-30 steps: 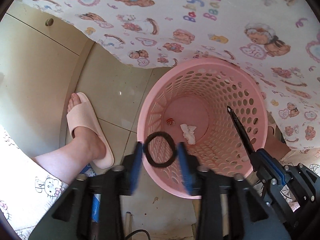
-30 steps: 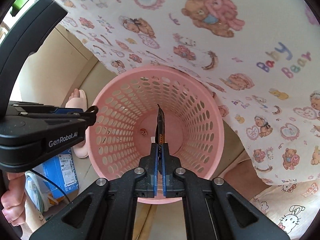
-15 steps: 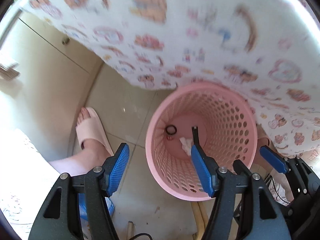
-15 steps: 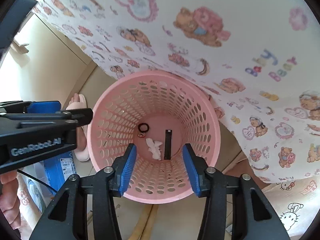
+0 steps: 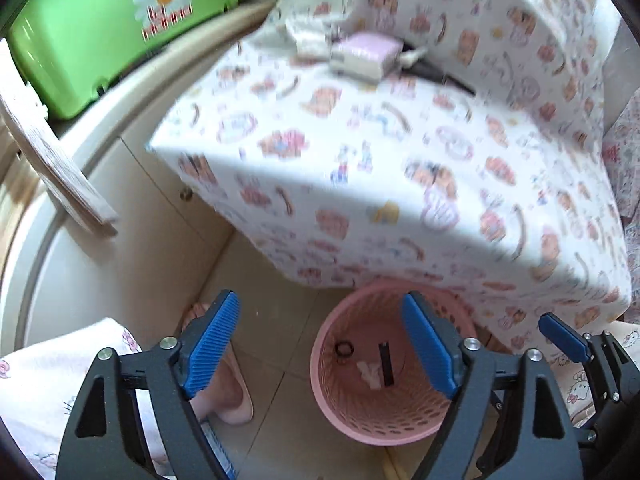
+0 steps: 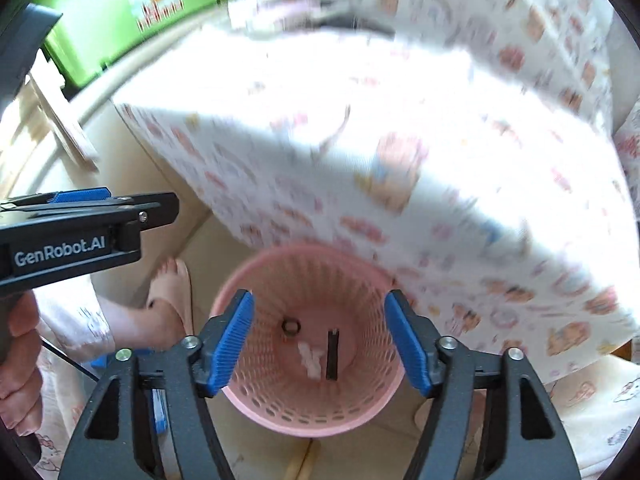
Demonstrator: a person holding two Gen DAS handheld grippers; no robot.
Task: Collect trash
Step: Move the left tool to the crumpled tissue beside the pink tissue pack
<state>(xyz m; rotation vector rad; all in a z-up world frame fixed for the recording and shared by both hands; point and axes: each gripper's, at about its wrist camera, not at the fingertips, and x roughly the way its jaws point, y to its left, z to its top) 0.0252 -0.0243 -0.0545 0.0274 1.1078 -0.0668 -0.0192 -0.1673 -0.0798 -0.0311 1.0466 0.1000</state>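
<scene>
Both the left hand-held gripper (image 5: 320,344) and right hand-held gripper (image 6: 318,340) hang released and empty above the pink basket (image 6: 256,404). Inside it lie 3 pieces: black ring (image 6: 291,326), white wad (image 6: 310,360), black strip (image 6: 332,354). More may wait on the desk (image 5: 360,140).

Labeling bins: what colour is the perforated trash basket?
Pink, with rows of holes; the basket shows best in the right wrist view.

Bright daylight glares off the motion-blurred tablecloth (image 6: 360,128); fisheye edges darken.

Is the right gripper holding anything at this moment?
No: the right gripper is open and bare above the pink basket, with the black strip lying on the basket's bottom.
</scene>
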